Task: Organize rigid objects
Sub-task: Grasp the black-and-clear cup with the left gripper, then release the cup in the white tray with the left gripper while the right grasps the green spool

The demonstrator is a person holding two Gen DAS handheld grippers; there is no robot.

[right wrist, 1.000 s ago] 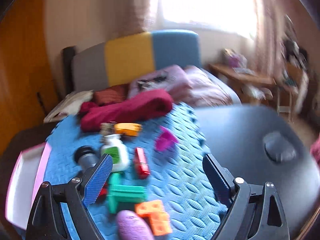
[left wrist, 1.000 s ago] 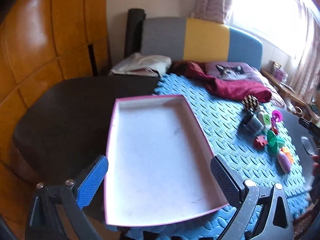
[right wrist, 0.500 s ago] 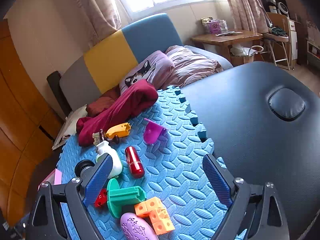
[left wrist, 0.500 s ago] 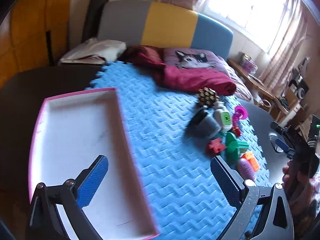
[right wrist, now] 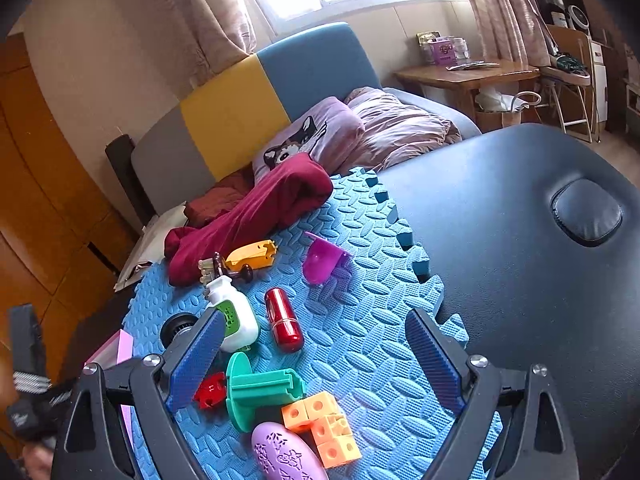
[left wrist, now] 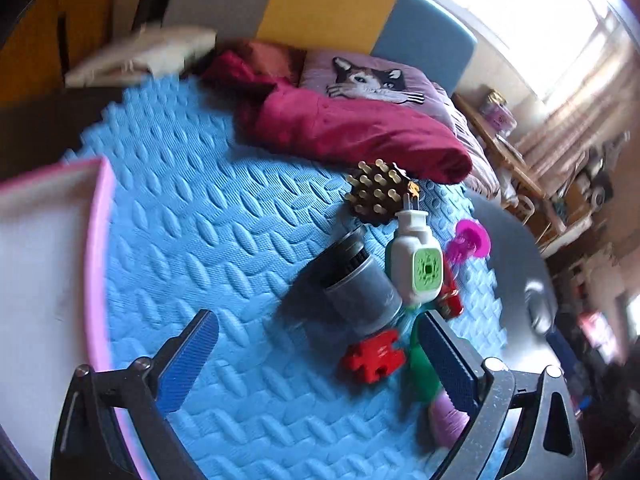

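On the blue foam mat lies a cluster of toys. In the left wrist view there are a dark grey cylinder, a red puzzle piece, a white-and-green bottle, a wooden peg brush and a magenta scoop. My left gripper hovers just short of the cylinder. Its jaws are closing and the pads touch nothing. The pink-rimmed white tray sits at the left. My right gripper is open above a red capsule, a green spool, orange cubes and a purple oval.
A maroon cloth lies bunched at the mat's far edge, with a yellow toy beside it. The black padded table extends to the right of the mat. A sofa with pillows stands behind.
My left gripper has swung right from over the tray to the toy cluster and dropped closer to the mat. The right gripper has stayed in place, with its view sharpening and tilting slightly.
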